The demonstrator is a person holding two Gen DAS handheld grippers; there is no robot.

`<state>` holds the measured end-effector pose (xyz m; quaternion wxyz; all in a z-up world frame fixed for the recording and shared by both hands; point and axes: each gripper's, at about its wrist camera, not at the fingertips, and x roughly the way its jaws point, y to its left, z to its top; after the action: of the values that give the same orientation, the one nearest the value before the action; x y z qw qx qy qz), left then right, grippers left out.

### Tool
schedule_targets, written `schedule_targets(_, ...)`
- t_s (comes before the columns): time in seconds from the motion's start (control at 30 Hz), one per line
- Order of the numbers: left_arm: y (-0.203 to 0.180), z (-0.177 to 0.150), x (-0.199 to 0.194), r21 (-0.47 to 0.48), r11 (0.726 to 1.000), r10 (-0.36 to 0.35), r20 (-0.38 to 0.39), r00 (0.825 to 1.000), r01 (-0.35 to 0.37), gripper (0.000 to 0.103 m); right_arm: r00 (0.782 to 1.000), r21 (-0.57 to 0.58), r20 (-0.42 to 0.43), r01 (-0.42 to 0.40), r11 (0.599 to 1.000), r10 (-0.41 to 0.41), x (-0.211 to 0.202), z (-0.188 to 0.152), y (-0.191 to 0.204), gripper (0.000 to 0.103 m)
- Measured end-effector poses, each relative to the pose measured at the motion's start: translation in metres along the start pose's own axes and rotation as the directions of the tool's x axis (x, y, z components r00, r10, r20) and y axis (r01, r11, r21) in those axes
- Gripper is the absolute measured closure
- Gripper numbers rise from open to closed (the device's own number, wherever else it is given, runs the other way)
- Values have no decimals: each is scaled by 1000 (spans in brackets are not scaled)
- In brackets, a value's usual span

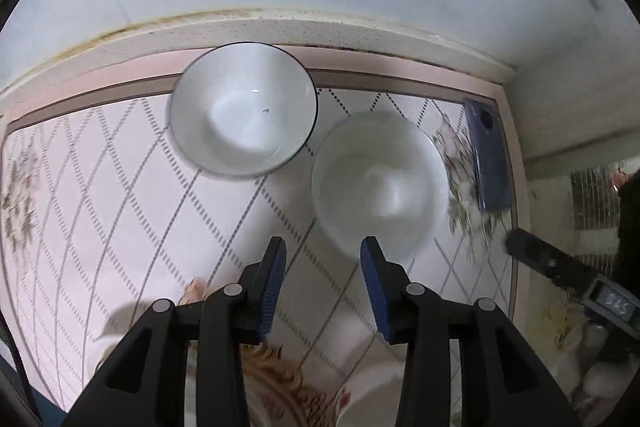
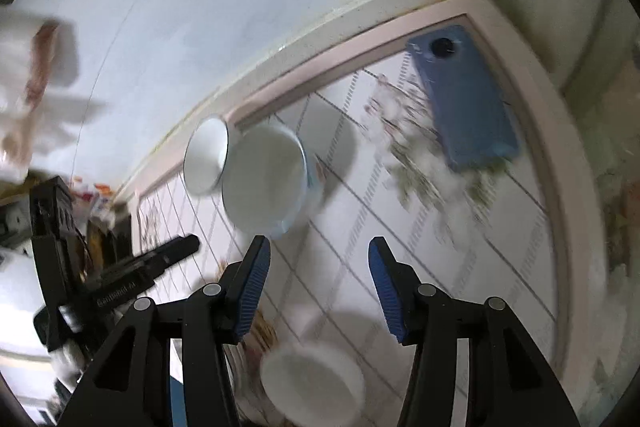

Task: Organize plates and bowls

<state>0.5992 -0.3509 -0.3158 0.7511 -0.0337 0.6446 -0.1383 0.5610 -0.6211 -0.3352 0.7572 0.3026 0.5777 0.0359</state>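
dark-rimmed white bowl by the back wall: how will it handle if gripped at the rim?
The dark-rimmed white bowl looks like glazed ceramic with a glossy highlight inside, so probably slippery against the pads and stiff. Likely breakable if dropped. It sits upright on the patterned table mat, close beside the plain white bowl, so a push could knock the two together.

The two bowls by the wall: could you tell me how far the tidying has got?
Done: the dark-rimmed bowl and plain bowl sit side by side on the tablecloth. In hand: nothing; left gripper and right gripper are open. Left: dishes at the near edge.
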Motion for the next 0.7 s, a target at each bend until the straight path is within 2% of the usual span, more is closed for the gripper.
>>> schedule_targets(0.17, -2, 17, 31, -3, 1000, 21, -51, 998, -22, 67, 998, 22, -61, -5, 1000, 6, 56, 34, 1, 49)
schedule_targets(0.23, -5, 20, 41, 3, 999, 37, -59, 998, -37, 68, 996, 27, -89, -8, 1000, 10, 74, 38, 1, 53)
schedule_targets(0.27, -5, 19, 44, 7, 999, 44, -57, 997, -44, 73, 995, 30, -95, -11, 999, 13, 80, 40, 1, 62)
schedule_targets(0.3, -5, 19, 46, 13, 999, 45, -56, 997, -44, 86, 994, 31, -106, -14, 999, 18, 88, 42, 1, 69)
schedule_targets(0.33, -3, 20, 47, 21, 999, 51, -61, 997, -50, 88, 993, 31, -116, -15, 999, 18, 94, 44, 1, 84)
schedule_targets(0.37, -4, 20, 48, 32, 998, 63, -58, 996, -61, 89, 992, 31, -123, -17, 999, 20, 98, 44, 1, 89)
schedule_targets(0.7, -16, 17, 30, 79, 993, 83, 4, 997, -83, 89, 993, -62, -107, 47, 997, -53, 107, 44, 18, 90)
